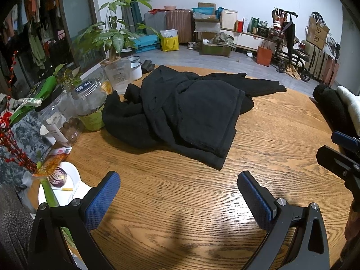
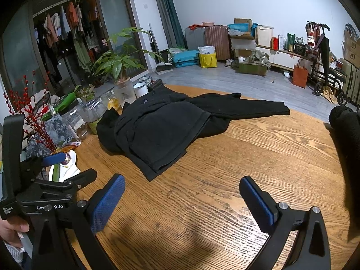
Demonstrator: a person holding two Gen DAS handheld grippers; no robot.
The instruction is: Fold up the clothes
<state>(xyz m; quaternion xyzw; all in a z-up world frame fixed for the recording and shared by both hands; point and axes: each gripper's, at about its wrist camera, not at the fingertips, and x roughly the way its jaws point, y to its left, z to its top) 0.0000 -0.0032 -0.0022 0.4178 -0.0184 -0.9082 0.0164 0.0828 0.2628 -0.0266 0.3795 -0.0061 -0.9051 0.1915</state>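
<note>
Bare tabletop (image 1: 281, 135) runs wide in front of both claws, left claw (image 1: 178, 199) and right claw (image 2: 182, 202), each spread apart with nothing between the pads. Black garment (image 1: 186, 112) heaped mid-tabletop, one sleeve stretched right along the far edge. Left rim crowded: jars (image 1: 90, 105), glass plant pot (image 1: 118, 75), red berry sprigs (image 1: 11, 144), white plate (image 1: 72, 180), jars touching the garment's left edge. Dark and pale folded pile (image 1: 337, 108) blocks the right rim. Open wood lies between garment and pile.
</note>
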